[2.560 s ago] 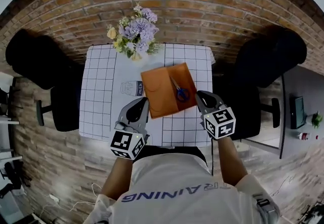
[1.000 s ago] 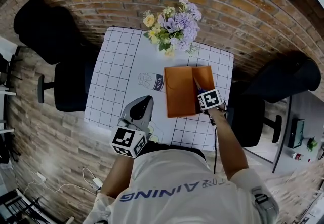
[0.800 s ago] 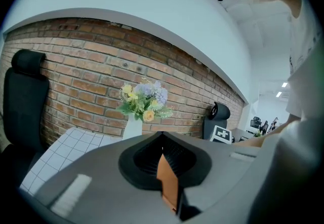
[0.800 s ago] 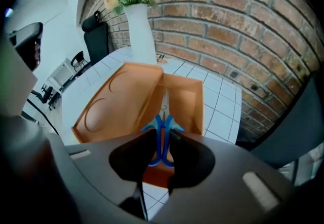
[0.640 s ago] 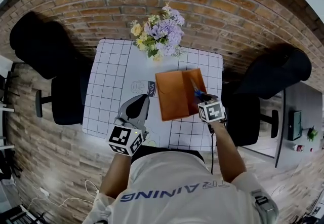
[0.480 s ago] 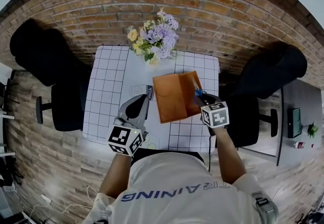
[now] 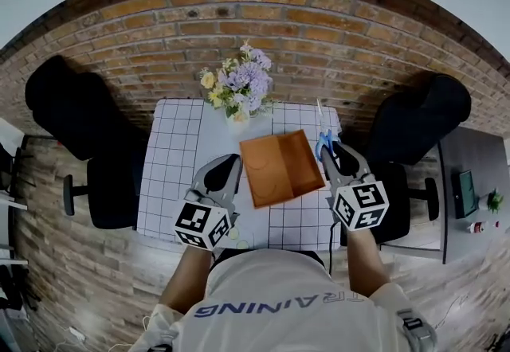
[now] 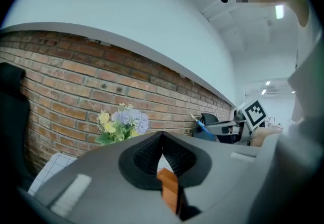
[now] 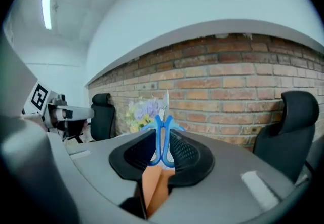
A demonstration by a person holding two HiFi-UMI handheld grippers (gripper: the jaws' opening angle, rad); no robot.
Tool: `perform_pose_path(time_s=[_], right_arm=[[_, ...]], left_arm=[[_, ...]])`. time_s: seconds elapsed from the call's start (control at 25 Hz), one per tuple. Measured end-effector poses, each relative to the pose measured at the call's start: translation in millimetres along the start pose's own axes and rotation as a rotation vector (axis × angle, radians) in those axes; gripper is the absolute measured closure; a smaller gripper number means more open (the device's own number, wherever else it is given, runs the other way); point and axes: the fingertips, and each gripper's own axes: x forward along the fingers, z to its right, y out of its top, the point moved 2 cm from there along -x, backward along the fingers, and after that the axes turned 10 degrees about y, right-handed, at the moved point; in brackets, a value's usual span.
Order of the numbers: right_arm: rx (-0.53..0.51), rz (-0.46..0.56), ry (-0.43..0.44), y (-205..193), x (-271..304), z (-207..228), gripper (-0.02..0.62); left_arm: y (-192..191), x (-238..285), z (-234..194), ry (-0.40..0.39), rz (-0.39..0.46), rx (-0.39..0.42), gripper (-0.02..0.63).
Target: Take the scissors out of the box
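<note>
A red-brown brick wall point(image 7: 239, 16) fills 12 o'clock, with plain white wall above it. The desk with a white grid-patterned cloth point(image 7: 171, 175) stands against the bricks. One black office chair point(image 7: 68, 115) sits at 9 o'clock, a second black chair point(image 7: 418, 119) at 3 o'clock. Wood-plank floor point(image 7: 72, 263) surrounds them. A ceiling strip light point(image 9: 46, 10) glows.

Centre frame: a small square surface point(image 7: 171, 175), white and ruled with dark grid lines. A bunch of lilac, yellow and white flowers point(image 7: 236, 86) stands at its far edge, in the upper middle of the frame. Just below the flowers and right of centre lies an open orange box point(image 7: 275, 171), turned slightly askew to the grid, its right side close to the surface's right edge.
</note>
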Motion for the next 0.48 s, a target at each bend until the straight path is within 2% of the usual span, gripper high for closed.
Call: perform_pose_path(time_s=[0.08,0.2,0.48], right_arm=[[-0.037,0.069,-0.009,21,-10,-8,0.491],[-0.078,0.116,-0.023,35,-18,-15,0.491],[-0.085,0.113,-0.025,32,-19,-18,0.491]], left_arm=[[8,-2,1,-0.002,0.017,0.005,0.606],[15,-4,0,0.0,0.036,0.015,0.606],[11,-5,1,-0.003,0.028,0.018,0.606]])
